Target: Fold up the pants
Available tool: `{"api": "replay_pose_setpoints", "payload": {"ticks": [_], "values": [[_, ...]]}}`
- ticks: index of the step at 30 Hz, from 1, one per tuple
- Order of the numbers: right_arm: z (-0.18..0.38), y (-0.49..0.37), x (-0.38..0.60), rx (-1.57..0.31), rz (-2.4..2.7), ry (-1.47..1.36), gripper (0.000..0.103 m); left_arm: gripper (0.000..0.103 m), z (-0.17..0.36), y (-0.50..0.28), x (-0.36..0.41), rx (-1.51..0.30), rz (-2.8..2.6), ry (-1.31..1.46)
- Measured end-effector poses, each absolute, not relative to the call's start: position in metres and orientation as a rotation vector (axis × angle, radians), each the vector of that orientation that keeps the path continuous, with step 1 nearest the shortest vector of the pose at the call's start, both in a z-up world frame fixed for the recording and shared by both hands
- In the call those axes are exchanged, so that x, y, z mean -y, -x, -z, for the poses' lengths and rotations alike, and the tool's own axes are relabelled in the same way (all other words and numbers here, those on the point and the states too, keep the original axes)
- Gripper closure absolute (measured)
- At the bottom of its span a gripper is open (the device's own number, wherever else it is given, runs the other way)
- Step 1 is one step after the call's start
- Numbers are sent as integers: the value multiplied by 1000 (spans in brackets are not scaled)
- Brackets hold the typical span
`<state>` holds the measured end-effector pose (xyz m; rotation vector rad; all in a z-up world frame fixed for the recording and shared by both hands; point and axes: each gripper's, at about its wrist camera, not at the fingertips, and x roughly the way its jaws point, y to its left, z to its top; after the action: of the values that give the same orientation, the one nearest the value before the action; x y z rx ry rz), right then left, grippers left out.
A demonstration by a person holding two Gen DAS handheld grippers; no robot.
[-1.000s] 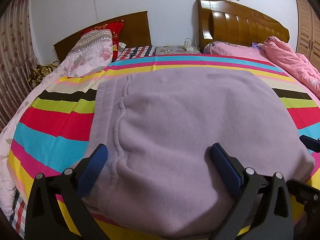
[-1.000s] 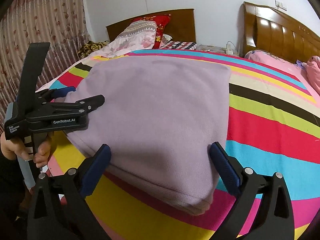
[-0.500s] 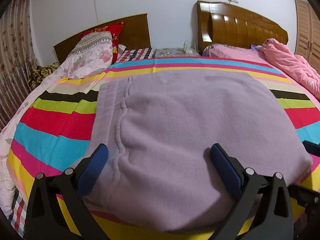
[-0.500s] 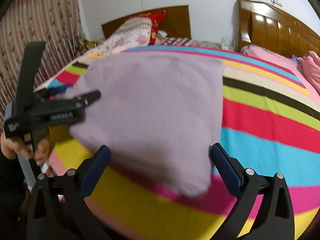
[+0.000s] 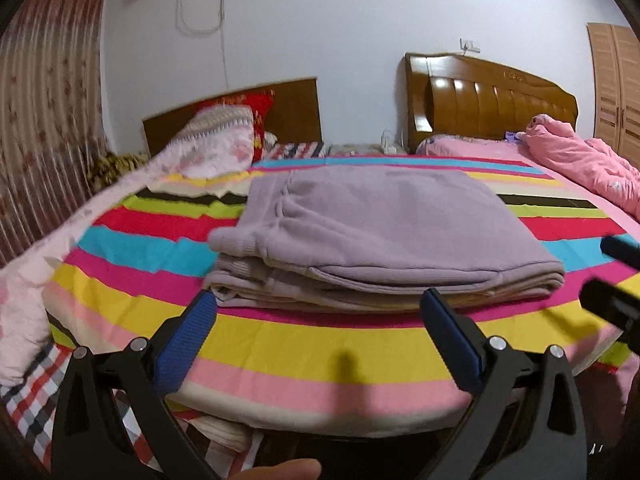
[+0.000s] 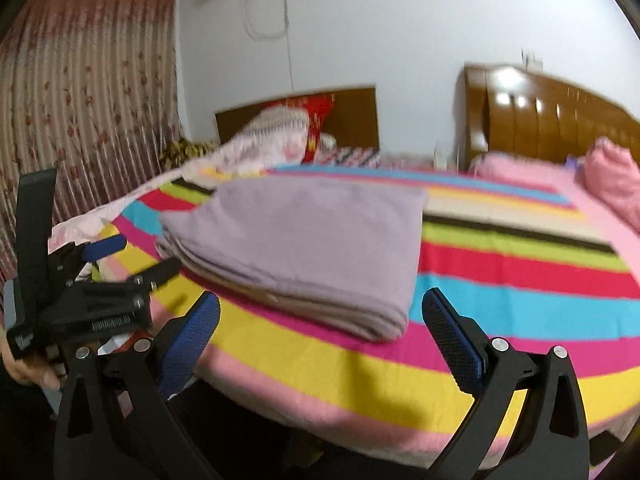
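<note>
1. Left gripper (image 5: pixel 318 322) hangs spread wide and empty, short of the bed (image 5: pixel 320 344) edge, touching nothing.
2. Right gripper (image 6: pixel 320 320) likewise gapes empty, just before the bed.
3. Pants (image 5: pixel 380 232) lie on the bed as a squared stack, apparently finished.
4. No containers visible.

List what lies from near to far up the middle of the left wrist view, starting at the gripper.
left gripper → striped bedspread → folded purple pants → bedside table with a white charger → white wall
</note>
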<state>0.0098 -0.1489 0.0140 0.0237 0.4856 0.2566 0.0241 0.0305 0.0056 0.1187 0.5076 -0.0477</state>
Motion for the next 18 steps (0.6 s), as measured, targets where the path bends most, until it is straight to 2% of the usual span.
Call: {"api": "replay_pose_setpoints", "payload": {"ticks": [8, 18], "values": [[-29, 14, 152, -324, -190, 12, 5, 2, -19, -6, -31, -423, 28, -91], [-29, 17, 152, -312, -191, 14, 5, 2, -29, -4, -40, -414, 19, -36]]}}
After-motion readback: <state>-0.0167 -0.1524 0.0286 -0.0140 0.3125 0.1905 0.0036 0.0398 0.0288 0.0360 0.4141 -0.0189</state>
